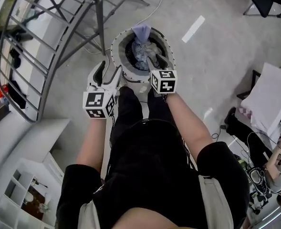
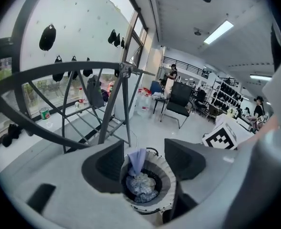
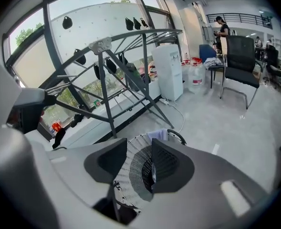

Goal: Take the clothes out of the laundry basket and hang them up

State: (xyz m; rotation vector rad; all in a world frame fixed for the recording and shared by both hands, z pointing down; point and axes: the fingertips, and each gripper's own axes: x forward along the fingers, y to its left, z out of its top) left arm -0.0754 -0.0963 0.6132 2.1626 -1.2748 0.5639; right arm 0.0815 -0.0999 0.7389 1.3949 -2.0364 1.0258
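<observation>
You can read no words, brands or numbers here. The only print is black-and-white square patterns, without letters, on the white cube (image 1: pixel 99 104) of your left gripper (image 1: pixel 108 74) and the white cube (image 1: pixel 163 81) of your right gripper (image 1: pixel 154 61).

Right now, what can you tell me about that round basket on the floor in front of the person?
The laundry basket is round, with a white perforated wall, likely plastic, and a dark inside. It stands upright on the grey floor beside a metal drying rack. Crumpled blue-and-white clothes lie inside; a pale lilac cloth drapes over its far rim. The left tool and right tool hover open at its near side, gripping nothing.
</observation>
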